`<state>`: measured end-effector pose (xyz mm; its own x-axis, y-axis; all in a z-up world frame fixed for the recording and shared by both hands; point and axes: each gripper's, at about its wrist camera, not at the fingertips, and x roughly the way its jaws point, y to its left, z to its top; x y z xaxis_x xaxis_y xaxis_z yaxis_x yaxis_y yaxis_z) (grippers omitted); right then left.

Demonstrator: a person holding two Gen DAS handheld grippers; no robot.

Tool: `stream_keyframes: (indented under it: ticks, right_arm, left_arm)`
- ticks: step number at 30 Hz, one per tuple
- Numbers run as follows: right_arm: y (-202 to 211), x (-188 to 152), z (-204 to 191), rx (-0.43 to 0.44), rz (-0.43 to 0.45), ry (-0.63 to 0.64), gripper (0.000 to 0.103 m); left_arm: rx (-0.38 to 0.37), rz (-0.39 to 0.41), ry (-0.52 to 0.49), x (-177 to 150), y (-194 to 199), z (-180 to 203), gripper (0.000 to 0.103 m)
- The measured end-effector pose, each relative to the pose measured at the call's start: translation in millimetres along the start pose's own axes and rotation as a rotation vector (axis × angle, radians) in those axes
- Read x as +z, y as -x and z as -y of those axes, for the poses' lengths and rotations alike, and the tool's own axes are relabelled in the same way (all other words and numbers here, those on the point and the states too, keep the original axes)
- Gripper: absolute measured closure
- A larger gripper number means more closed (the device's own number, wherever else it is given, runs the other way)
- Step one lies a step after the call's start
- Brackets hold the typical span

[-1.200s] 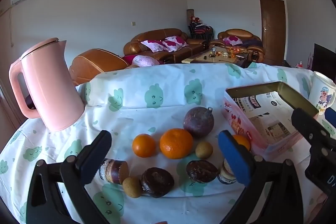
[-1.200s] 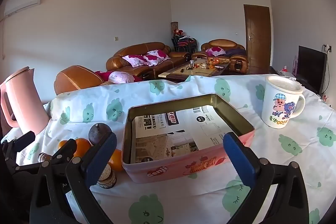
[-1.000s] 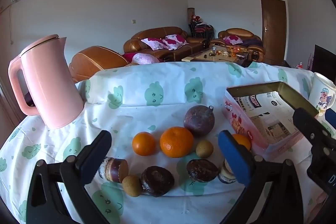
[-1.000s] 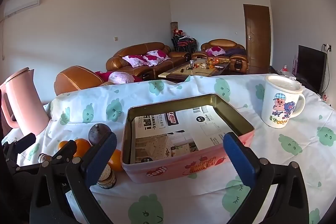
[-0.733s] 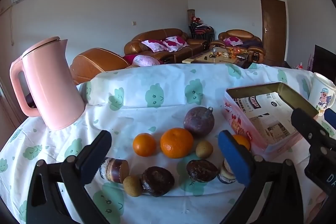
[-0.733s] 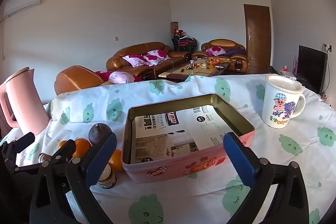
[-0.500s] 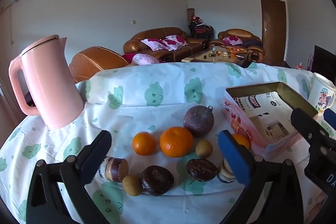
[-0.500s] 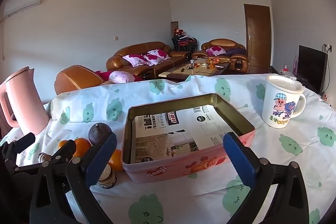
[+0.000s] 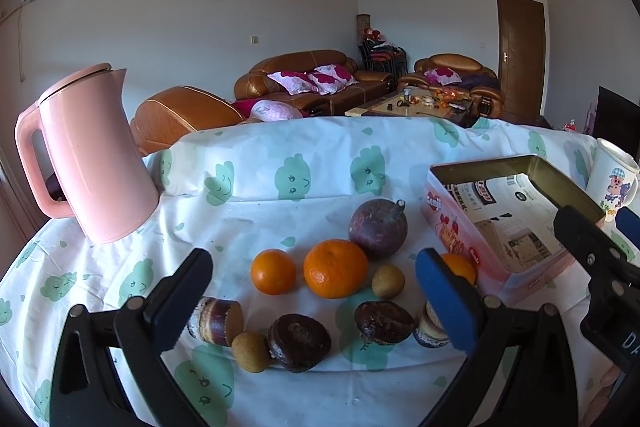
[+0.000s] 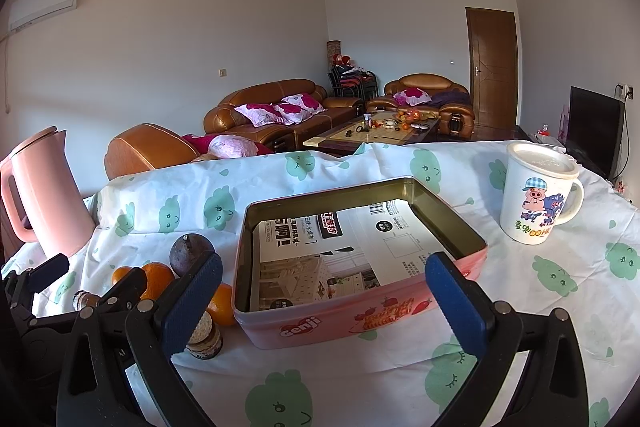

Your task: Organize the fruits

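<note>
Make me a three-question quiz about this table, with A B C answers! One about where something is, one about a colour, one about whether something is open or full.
1. Where is the mug?
A. right of the tin
B. inside the tin
C. beside the kettle

2. What colour is the kettle?
A. blue
B. pink
C. green

3. The tin holds:
A. oranges
B. only printed paper
C. a mug

Answers: 1 A, it stands on the cloth right of the tin. 2 B, its body is pink. 3 B, no fruit is inside it.
</note>
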<state>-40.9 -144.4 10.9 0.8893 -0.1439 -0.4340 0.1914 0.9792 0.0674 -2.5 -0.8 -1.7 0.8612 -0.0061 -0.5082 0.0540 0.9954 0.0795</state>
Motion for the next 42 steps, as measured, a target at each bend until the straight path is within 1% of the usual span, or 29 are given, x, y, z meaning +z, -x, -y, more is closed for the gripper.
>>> stream_keyframes:
  ticks: [34,36,42]
  right_arm:
    - [0.4,0.8,1.6,0.004,-0.003,0.001,0.001]
    - [-1.7,-2.1,-3.2,0.006,-0.004,0.007,0.001]
    - [-0.9,-3.5,-6.2,0.027,-0.001,0.034,0.001]
  left_arm:
    - [-0.003,-0.008,0.004,0.7,-1.3,-0.5,0.000]
    - [-0.005,-0.008,0.003,0.8,-1.4,-0.9,0.000]
    - [-0.011,-0.040,0.006,-2.4,-3.9,-0.8,0.000]
